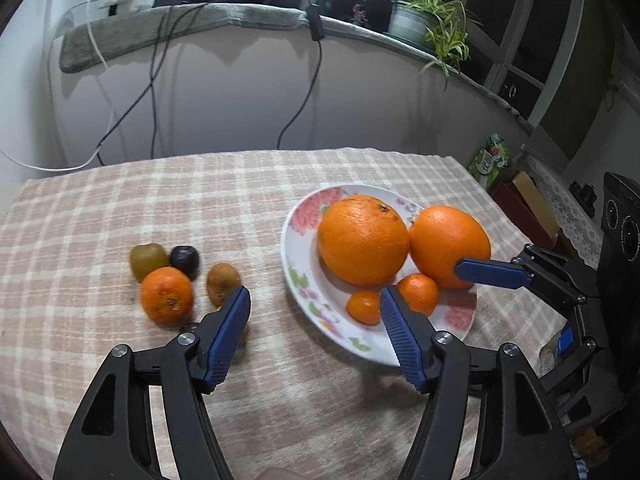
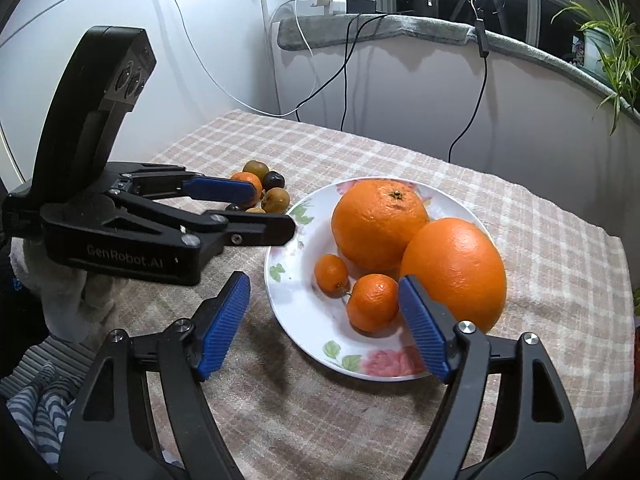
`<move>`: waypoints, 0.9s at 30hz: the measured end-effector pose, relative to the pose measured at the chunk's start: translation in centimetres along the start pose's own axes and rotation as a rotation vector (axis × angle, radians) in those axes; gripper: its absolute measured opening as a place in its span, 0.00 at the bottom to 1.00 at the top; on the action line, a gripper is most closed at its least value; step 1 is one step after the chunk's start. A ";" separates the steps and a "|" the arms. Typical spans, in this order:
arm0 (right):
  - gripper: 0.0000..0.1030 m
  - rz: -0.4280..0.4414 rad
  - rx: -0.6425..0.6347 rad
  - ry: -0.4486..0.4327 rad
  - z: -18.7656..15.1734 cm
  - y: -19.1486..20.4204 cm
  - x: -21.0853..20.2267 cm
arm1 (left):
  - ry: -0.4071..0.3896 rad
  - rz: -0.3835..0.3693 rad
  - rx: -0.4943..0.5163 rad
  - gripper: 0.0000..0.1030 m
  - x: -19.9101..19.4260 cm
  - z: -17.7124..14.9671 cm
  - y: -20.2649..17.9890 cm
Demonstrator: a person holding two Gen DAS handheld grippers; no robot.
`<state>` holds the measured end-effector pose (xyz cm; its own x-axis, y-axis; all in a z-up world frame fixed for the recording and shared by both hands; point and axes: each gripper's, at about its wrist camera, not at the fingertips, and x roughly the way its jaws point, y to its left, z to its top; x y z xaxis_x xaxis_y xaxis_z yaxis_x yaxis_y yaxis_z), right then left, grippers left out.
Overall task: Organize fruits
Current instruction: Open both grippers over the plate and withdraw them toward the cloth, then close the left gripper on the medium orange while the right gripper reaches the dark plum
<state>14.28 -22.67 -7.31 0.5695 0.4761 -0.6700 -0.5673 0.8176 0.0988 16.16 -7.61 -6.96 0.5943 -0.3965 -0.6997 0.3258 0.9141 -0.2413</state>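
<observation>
A white flowered plate (image 1: 286,240) (image 2: 272,292) holds two large oranges (image 1: 362,240) (image 2: 378,224) and two small mandarins (image 1: 418,292) (image 2: 372,302). Left of it on the cloth lie a mandarin (image 1: 166,296), a green kiwi (image 1: 148,260), a dark plum (image 1: 185,260) and a brown kiwi (image 1: 222,282). My left gripper (image 1: 314,296) (image 2: 274,210) stands open over the gap between this pile and the plate, holding nothing. My right gripper (image 2: 322,284) is open at the plate's near rim, one mandarin just inside its right finger, untouched. One of its fingers (image 1: 492,273) reaches the right orange.
The checked tablecloth (image 1: 200,200) ends at a wall hung with cables (image 1: 152,92). A potted plant (image 1: 424,20) stands on the sill above. A green carton (image 1: 490,160) and boxes sit beyond the table's right edge. Striped clothing (image 2: 36,400) shows at lower left.
</observation>
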 end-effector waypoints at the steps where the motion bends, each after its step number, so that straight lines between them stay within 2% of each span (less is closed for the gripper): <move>1: 0.77 -0.002 -0.004 -0.001 0.0 0.1 -0.1 | -0.001 0.005 -0.003 0.65 -0.2 0.0 0.2; 10: 0.77 0.023 -0.027 -0.026 0.5 1.3 -0.5 | -0.010 0.095 -0.084 0.65 -2.3 -1.9 4.4; 14: 0.77 0.073 -0.036 -0.025 1.0 2.0 -0.2 | -0.016 0.111 -0.118 0.65 -3.1 -3.1 6.0; 21: 0.77 0.075 -0.052 -0.016 2.4 2.7 0.5 | -0.022 0.112 -0.146 0.63 -3.5 -4.3 7.3; 24: 0.77 0.077 -0.058 0.001 3.0 2.7 1.1 | -0.015 0.102 -0.146 0.53 -3.4 -4.7 7.3; 27: 0.77 0.096 -0.053 0.012 3.8 2.4 1.7 | -0.009 0.094 -0.139 0.50 -3.1 -4.9 7.1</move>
<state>16.10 -18.64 -5.42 0.5039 0.5474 -0.6682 -0.6499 0.7498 0.1242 13.02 0.58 -9.80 0.6240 -0.3091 -0.7177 0.1644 0.9498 -0.2661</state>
